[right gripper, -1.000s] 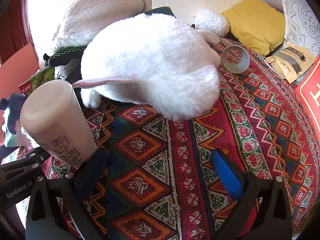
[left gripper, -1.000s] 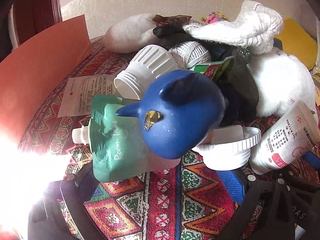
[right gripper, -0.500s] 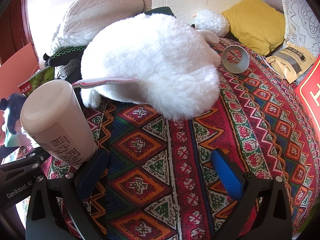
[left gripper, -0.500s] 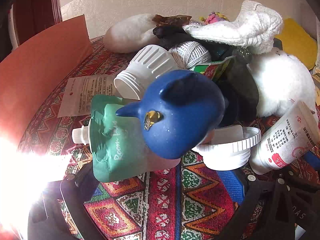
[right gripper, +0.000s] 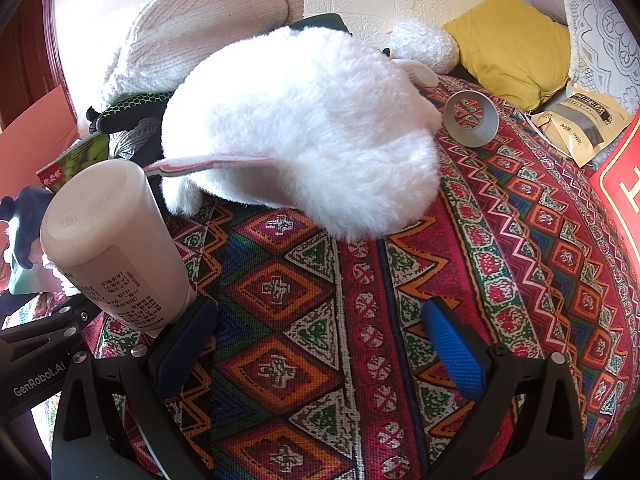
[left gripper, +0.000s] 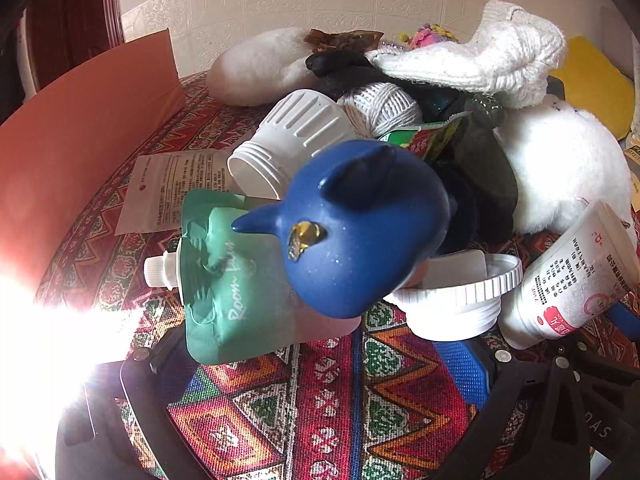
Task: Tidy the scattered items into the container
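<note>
Pretty cluttered over here. A glossy blue plastic animal-head toy (left gripper: 360, 232) leans on a mint-green spouted refill pouch (left gripper: 236, 280), both on the red patterned woven cloth (left gripper: 320, 408). Just right of the toy there's a white ribbed screw lid (left gripper: 456, 300), then a white squeeze tube with red print (left gripper: 568, 280). Behind: a white ribbed plastic jar (left gripper: 288, 140) on its side, a ball of white string (left gripper: 384, 106), a white knit hat (left gripper: 492, 56), fluffy white plush (left gripper: 560, 168). The left gripper (left gripper: 312, 364) sits wide open at the bottom, its left finger washed out by glare.

Open patterned cloth (right gripper: 304, 320) ahead; blocked left by bottle (right gripper: 108, 248), beyond by plush toy (right gripper: 304, 136).
</note>
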Demonstrator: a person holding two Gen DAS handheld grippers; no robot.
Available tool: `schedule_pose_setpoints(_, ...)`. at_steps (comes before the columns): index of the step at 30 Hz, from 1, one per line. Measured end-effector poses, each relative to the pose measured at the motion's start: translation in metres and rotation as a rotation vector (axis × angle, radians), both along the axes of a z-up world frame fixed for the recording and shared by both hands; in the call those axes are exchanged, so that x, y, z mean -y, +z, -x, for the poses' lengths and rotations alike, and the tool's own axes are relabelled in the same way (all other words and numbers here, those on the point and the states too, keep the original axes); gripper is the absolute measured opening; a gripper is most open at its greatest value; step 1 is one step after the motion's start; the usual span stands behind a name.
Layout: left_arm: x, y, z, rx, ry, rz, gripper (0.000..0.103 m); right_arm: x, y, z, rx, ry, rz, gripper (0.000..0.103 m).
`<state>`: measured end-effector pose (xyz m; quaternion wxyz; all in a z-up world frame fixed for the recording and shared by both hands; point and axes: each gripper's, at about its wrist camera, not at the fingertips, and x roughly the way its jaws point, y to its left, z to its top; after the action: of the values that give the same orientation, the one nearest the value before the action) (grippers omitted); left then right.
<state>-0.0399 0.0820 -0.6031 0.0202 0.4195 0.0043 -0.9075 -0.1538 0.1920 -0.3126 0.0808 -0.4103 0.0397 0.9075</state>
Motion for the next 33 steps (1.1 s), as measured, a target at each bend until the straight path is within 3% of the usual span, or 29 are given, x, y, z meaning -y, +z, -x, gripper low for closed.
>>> schedule_pose_setpoints(4,0.003,-0.018,-0.002,0.001,0.0,0.001,0.103,0.0,0.0,0.0,0.0,0.0,0.0,0.102)
schedule_pose_setpoints(24,0.004,-0.006,0.016,0.002,-0.001,0.003,0.103,0.001,0.0,-0.001,-0.001,0.0,0.0,0.102)
schedule_pose_setpoints(33,-0.002,-0.046,-0.006,0.004,-0.001,0.002,0.103,0.002,0.0,-0.001,-0.001,0.0,0.0,0.102)
